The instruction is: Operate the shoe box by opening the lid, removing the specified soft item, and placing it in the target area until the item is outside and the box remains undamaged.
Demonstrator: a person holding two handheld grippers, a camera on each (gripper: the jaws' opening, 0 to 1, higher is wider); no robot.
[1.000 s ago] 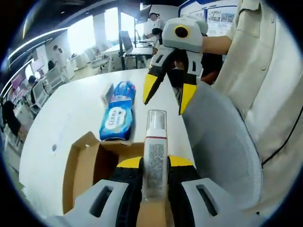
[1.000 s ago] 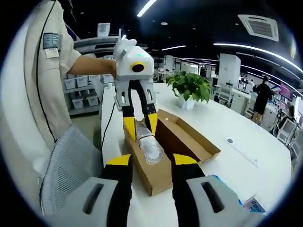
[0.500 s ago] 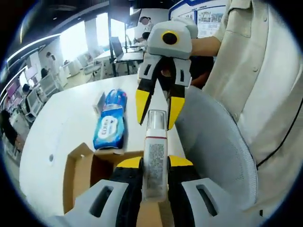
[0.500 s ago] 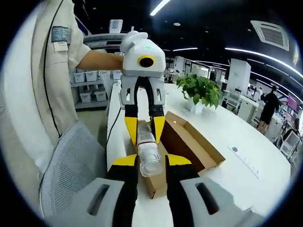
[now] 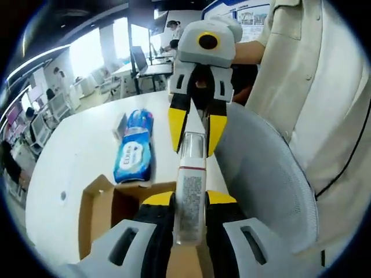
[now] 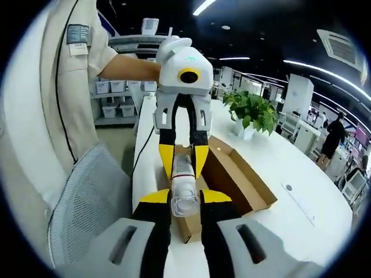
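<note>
A white bottle with a clear cap is clamped in my left gripper, held above the open cardboard shoe box. My right gripper comes in from the top of the left gripper view, its yellow jaws against both sides of the cap. In the right gripper view the cap end of the bottle sits between my right gripper jaws, and my left gripper holds the body from the far side. The box lies open on the white table beneath.
A blue pack of wet wipes lies on the white table beyond the box. A grey mesh chair stands at the table's edge, beside a person in a beige shirt. A potted plant stands further along.
My right gripper has moved in over the bottle's cap end and its jaws have narrowed onto it. My left gripper keeps its hold on the bottle.
</note>
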